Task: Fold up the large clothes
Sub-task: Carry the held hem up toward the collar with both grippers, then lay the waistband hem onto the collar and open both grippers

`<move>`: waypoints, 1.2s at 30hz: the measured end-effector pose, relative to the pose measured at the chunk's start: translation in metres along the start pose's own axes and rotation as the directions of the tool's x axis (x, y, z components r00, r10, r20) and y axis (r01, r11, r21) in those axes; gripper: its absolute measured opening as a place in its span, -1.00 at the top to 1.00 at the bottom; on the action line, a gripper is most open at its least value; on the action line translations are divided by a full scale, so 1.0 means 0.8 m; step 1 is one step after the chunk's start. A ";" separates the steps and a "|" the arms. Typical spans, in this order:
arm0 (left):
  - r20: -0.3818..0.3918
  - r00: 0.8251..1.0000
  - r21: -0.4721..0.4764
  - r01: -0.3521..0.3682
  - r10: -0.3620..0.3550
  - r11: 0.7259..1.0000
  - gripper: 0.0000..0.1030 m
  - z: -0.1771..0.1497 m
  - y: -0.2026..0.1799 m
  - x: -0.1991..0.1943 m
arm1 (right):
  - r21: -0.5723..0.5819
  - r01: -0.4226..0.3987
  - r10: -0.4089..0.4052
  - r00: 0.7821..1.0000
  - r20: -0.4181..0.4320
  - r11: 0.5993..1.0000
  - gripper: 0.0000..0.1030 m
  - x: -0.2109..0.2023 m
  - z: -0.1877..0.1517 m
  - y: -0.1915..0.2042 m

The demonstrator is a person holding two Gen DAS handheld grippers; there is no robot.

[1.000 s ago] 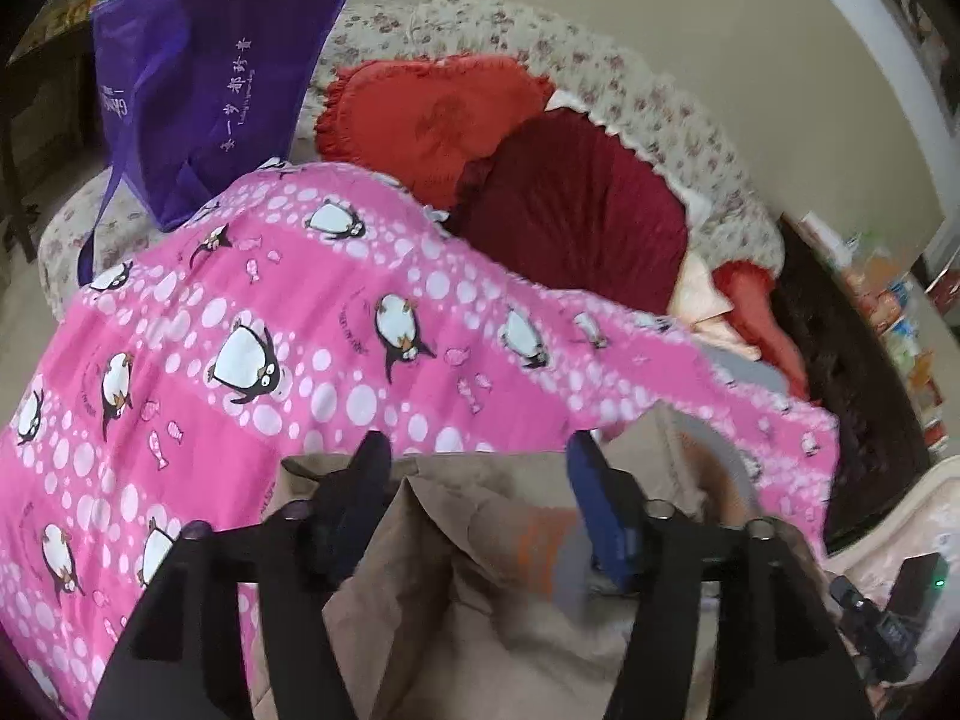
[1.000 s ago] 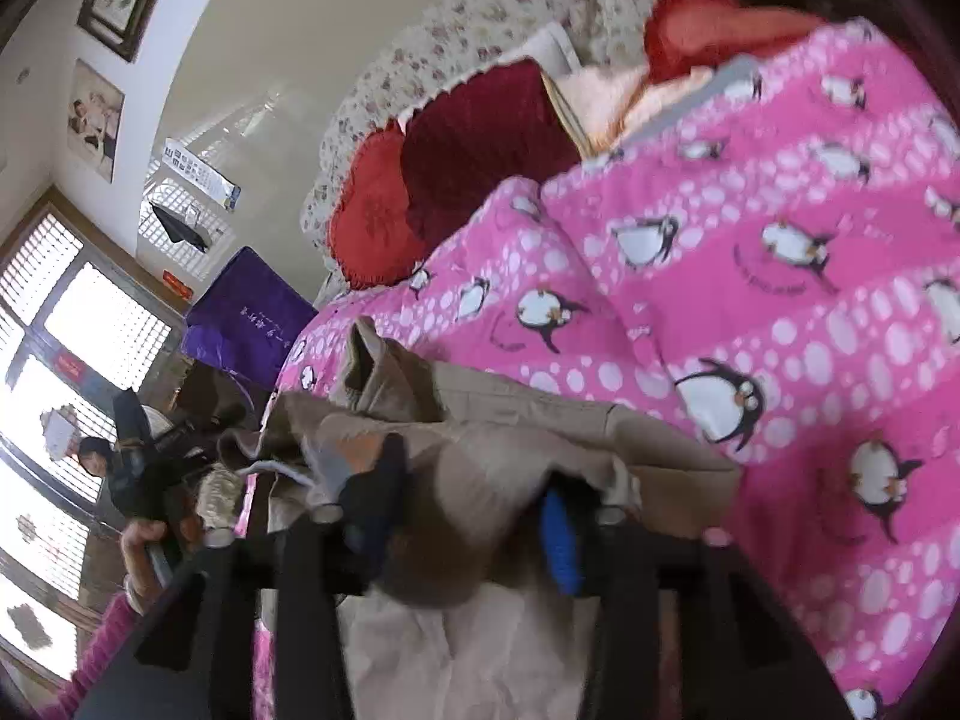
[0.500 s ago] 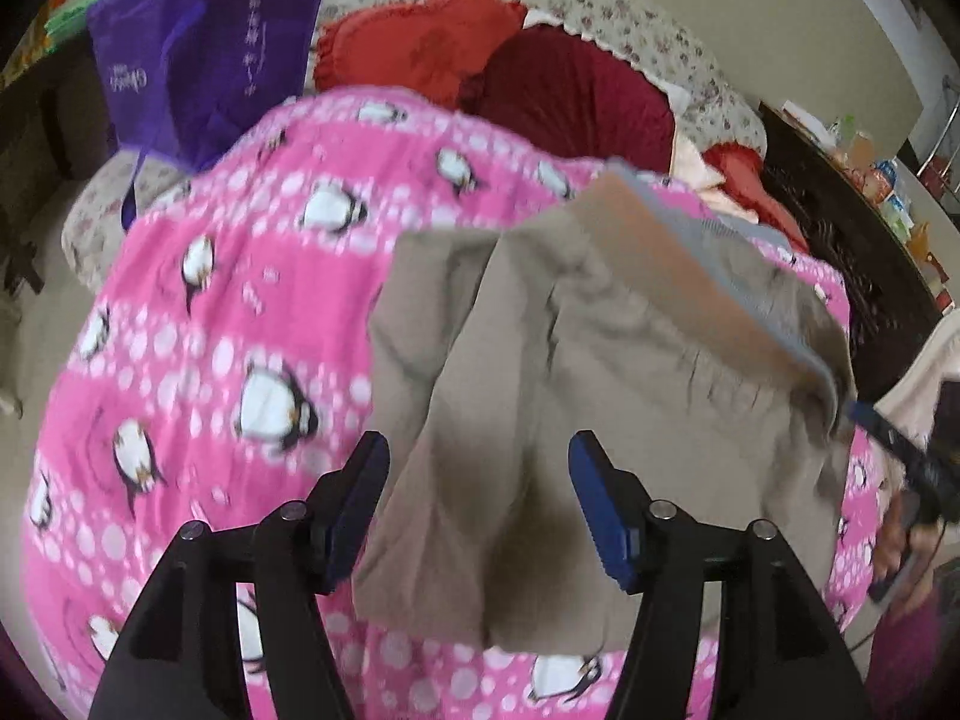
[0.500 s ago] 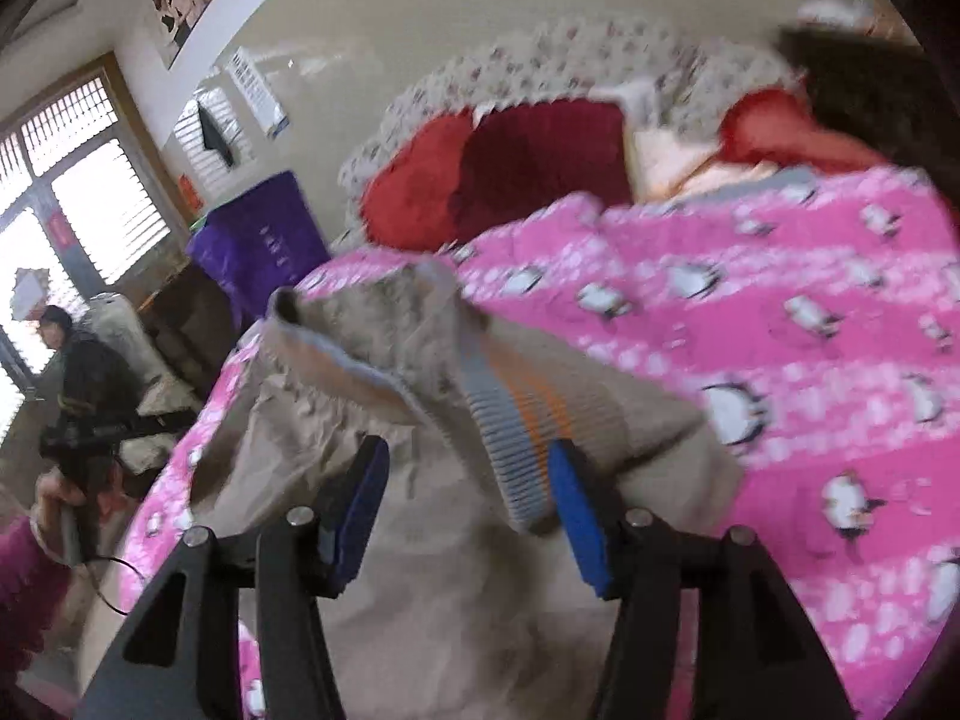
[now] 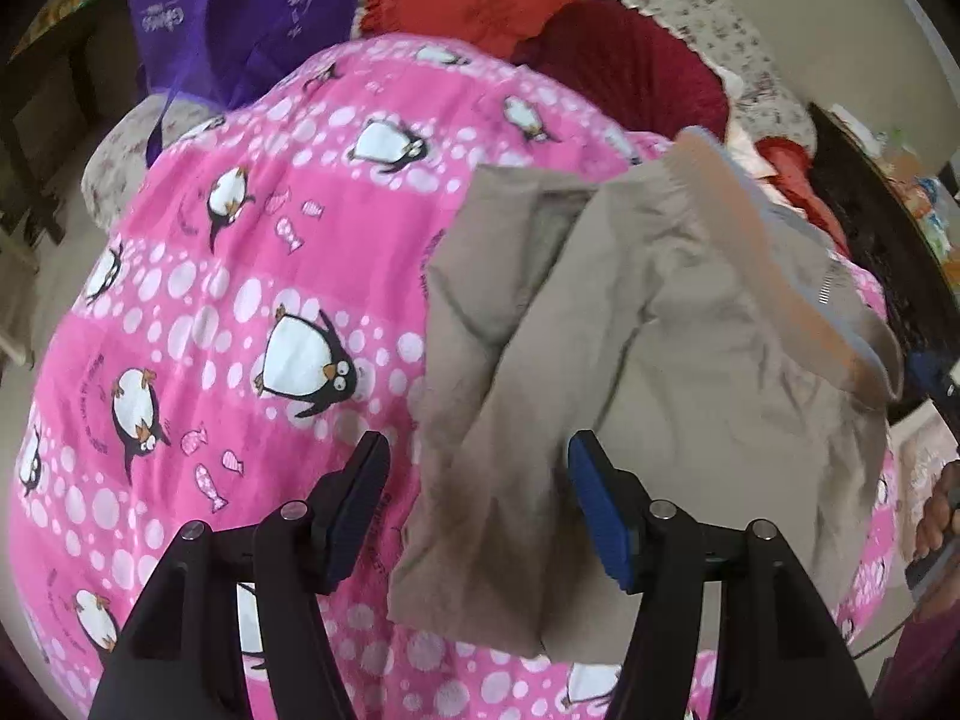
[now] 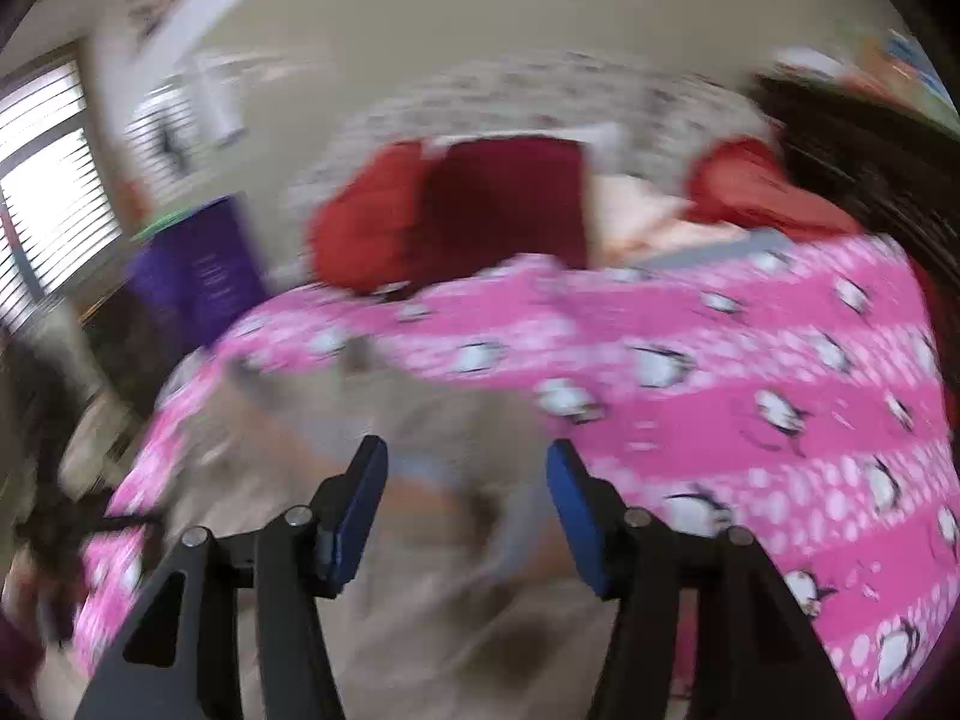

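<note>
A tan jacket (image 5: 648, 372) with a grey-and-orange ribbed hem lies folded on the pink penguin blanket (image 5: 252, 276). My left gripper (image 5: 477, 501) is open and empty, hovering above the jacket's near edge. In the right wrist view the picture is blurred; the jacket (image 6: 408, 540) lies below and ahead of my right gripper (image 6: 465, 501), which is open and empty. The other gripper and a hand (image 5: 936, 516) show at the right edge of the left wrist view.
The blanket (image 6: 750, 396) covers a floral sofa (image 5: 690, 6). Red and maroon cushions (image 5: 624, 60) lie at the back. A purple bag (image 5: 240, 6) stands at the back left. A dark cabinet (image 5: 888, 252) is at the right.
Both grippers let go of the jacket and pulled back from it. The jacket now lies on the blanket. The right gripper is moving fast, blurring its view.
</note>
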State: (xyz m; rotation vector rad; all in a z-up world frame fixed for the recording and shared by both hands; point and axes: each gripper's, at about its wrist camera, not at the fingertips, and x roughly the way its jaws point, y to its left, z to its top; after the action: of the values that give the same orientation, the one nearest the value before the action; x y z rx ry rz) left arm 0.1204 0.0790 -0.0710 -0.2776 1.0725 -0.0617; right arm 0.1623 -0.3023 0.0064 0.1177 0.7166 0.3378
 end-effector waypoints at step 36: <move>-0.055 0.998 0.020 0.043 -0.042 0.999 0.02 -0.039 0.009 -0.016 | -0.504 0.028 -0.129 0.978 -0.166 0.863 1.00 0.128 -0.008 0.129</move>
State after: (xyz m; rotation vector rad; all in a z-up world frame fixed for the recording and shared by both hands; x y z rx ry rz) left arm 0.0863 0.0819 -0.0758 -0.2808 1.1192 -0.1194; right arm 0.2031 -0.1705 -0.0399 -0.4454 0.8039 0.4512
